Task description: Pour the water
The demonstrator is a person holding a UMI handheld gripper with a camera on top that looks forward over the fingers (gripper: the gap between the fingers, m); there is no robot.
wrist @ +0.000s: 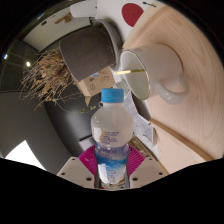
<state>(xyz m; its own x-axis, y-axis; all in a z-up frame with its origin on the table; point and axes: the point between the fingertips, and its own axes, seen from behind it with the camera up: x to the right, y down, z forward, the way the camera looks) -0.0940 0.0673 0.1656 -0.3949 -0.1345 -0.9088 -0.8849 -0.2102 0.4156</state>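
Jaws grip a water bottle (pixel 113 135): both pink pads (pixel 92 159) press against its lower body, and the gripper (pixel 113 172) holds it upright between the fingers. Its blue cap (pixel 115 96) looks to be on, so nothing can run out yet. Liquid fills most of the clear body, as far as can be told.

Beyond the cap stands a light mug (pixel 150 70), tipped on its side or seen from an odd angle, its mouth turned toward the bottle. I judge this to be the vessel meant to take the water. Whether any water is in it already cannot be told.

By that reading the task is at an early stage: the bottle is in hand, but pouring has not begun. Left to do: get the cap off, bring the neck over the mug's mouth, and tilt.

Beside the mug, a dark metal cup (pixel 90 52) stands close, near enough to be knocked during the tilt. Past it lies a tuft of dry straw-like stuff (pixel 45 78). A round wooden board (pixel 190 90) spreads under and behind the mug. A red shape (pixel 132 12) shows far beyond, too small to name.
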